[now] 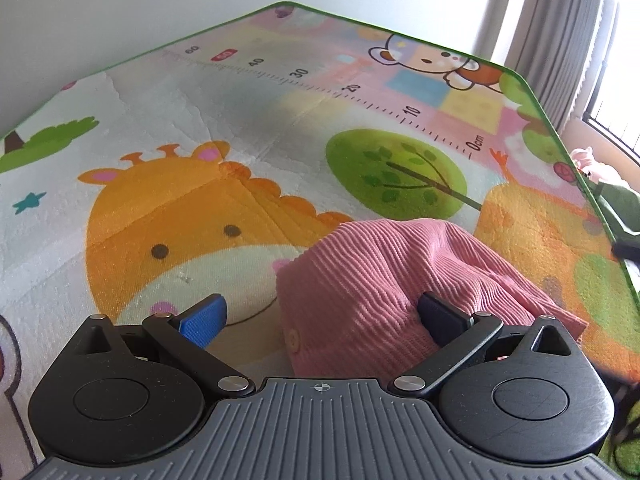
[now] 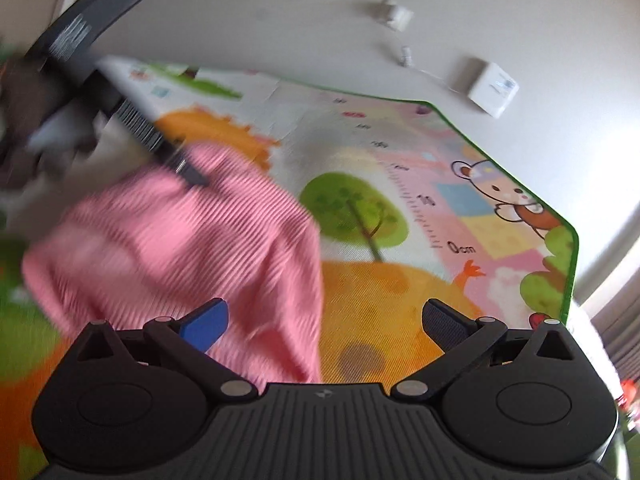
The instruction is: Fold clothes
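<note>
A pink ribbed garment (image 1: 384, 280) with a button lies bunched on the cartoon play mat (image 1: 208, 120). My left gripper (image 1: 320, 320) is open just above the garment, its right finger pad (image 1: 440, 316) against the cloth and its blue left pad (image 1: 204, 320) over the mat. In the right wrist view the same garment (image 2: 180, 248) is blurred, and the left gripper (image 2: 132, 128) reaches onto its top edge. My right gripper (image 2: 324, 324) is open and empty, its left pad (image 2: 204, 322) over the garment's lower edge.
The mat's green border (image 1: 560, 128) ends on pale floor. A white box with a cable (image 2: 494, 90) lies on the floor beyond the mat. Curtains and a window (image 1: 580, 40) stand at the right, and a pink toy (image 1: 592, 164) lies by the mat's right edge.
</note>
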Available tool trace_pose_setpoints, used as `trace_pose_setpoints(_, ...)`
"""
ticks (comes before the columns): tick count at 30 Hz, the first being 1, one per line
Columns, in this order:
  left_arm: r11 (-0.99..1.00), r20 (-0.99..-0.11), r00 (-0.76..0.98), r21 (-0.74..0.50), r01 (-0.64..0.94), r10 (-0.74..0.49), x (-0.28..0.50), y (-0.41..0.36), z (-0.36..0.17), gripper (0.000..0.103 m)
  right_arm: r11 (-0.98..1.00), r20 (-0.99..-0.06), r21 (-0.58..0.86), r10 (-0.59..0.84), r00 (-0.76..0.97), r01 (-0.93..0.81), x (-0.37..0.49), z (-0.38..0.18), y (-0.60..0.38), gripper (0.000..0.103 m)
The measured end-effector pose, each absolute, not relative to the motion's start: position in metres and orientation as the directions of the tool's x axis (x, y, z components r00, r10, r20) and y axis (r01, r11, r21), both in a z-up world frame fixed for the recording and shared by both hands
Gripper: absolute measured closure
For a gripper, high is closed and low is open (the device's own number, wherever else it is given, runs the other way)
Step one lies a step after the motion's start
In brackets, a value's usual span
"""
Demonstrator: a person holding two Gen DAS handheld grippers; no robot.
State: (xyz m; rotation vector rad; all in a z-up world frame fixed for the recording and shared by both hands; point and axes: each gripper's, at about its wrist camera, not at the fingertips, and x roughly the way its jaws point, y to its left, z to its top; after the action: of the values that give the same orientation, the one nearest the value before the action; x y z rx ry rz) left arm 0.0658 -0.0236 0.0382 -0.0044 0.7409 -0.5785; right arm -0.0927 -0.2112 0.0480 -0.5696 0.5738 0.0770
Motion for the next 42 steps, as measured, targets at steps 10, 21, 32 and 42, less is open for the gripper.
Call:
trace_pose_setpoints(10,0.837,-0.627,0.581,-0.235,0.495,-0.519,0.060,-0.013,0.048,0.000,0.758,-0.313,-0.649,-0.196,0.929,-0.059,-0.090,0.032,-0.183,0.000)
trace_pose_setpoints(21,0.815,-0.633,0.554,-0.229,0.532,-0.540,0.042,-0.013,0.041,0.000,0.726,0.018,-0.639,-0.318,0.948,0.255,-0.150,0.084,-0.198,0.000)
trace_pose_setpoints(32,0.779,-0.678,0.469,-0.255,0.572,-0.566,0.027,-0.017,0.021,0.000,0.998,-0.402,-0.050,0.011,0.915,-0.034,-0.079,0.116,-0.261,0.000)
trace_pose_setpoints(42,0.724,-0.643,0.415,-0.337,0.602,-0.644,0.024,-0.004,0.026,0.000,0.981,-0.655,-0.184,-0.082,0.751,-0.053,0.012,0.020,-0.235,0.000)
